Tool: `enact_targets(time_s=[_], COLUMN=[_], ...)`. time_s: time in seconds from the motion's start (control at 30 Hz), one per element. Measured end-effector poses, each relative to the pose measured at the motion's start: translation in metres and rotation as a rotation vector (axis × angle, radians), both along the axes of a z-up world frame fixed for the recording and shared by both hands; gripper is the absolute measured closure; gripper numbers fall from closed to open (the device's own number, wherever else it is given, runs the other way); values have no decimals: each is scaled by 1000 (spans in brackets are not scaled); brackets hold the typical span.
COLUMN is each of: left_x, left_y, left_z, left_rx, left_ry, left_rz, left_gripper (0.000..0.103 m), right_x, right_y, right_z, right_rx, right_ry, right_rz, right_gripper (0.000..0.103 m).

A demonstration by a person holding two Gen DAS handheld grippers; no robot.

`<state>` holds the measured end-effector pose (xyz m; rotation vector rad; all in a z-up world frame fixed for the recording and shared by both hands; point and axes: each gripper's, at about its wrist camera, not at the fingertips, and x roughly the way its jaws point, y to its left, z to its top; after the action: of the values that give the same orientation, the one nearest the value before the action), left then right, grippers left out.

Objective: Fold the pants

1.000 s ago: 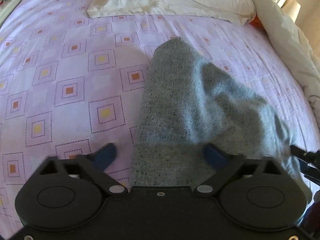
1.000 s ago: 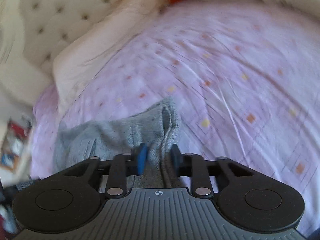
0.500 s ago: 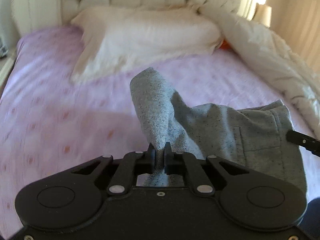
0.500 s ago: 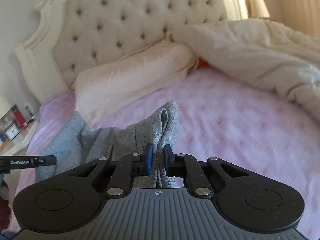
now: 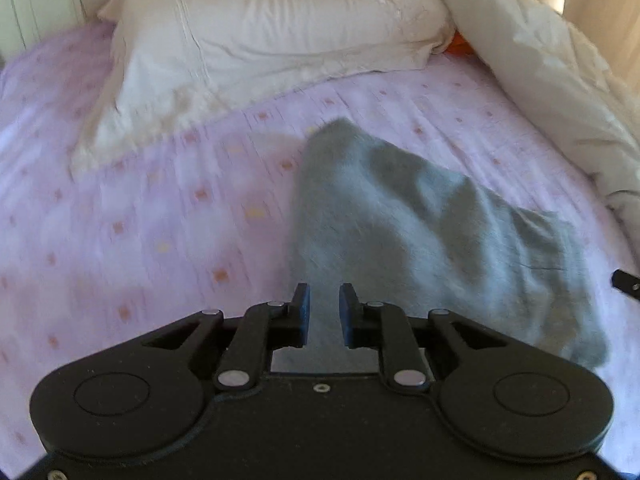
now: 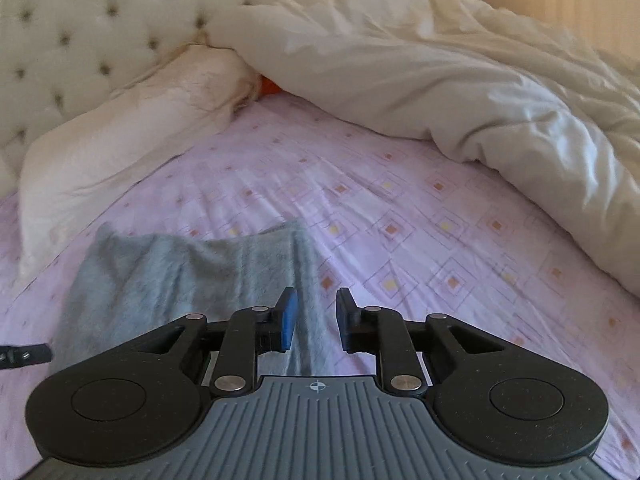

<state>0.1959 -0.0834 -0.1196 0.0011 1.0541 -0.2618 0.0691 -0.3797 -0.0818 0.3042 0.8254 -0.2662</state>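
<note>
The grey pants lie in a rumpled heap on the lilac patterned bed sheet. My left gripper is open, its jaws a small way apart, with the near edge of the pants between and under them. In the right wrist view the pants spread to the left. My right gripper is open too, over the right edge of the pants, with cloth lying between the fingers but not pinched. The view is blurred by motion.
A white pillow lies at the head of the bed, before a tufted headboard. A bunched white duvet covers the right side. An orange item peeks out under it.
Both grippers were shut on the pants and held them up half a second ago. Now both have opened and the pants have dropped onto the sheet.
</note>
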Motion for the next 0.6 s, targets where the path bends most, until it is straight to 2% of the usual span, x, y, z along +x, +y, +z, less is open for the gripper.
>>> enact_targets(time_s=[0.23,0.3,0.33,0.43,0.6], left_x=[-50,-66,-74,-98,-130], left_y=[-12,-12,-12,-12,-4], left_z=[22,33,36,47,52], left_rx=[-14,-16,-10,22,35], left_ry=[-14,-19,-22,-48,-59], left_rz=[2,-8,-10,-29,-48], left_gripper=[74,64,62,61,60], right_x=[-44,-58,-63,-78,-91], right_y=[39,49,54,68,81], right_z=[19,22,23,25,20], right_rx=[-35,-35,-37,-65,-44], right_ry=[-37,-51,-56,-63,-46], right_rz=[73,79,85,91,82], right_gripper=[82,82,82,82,82])
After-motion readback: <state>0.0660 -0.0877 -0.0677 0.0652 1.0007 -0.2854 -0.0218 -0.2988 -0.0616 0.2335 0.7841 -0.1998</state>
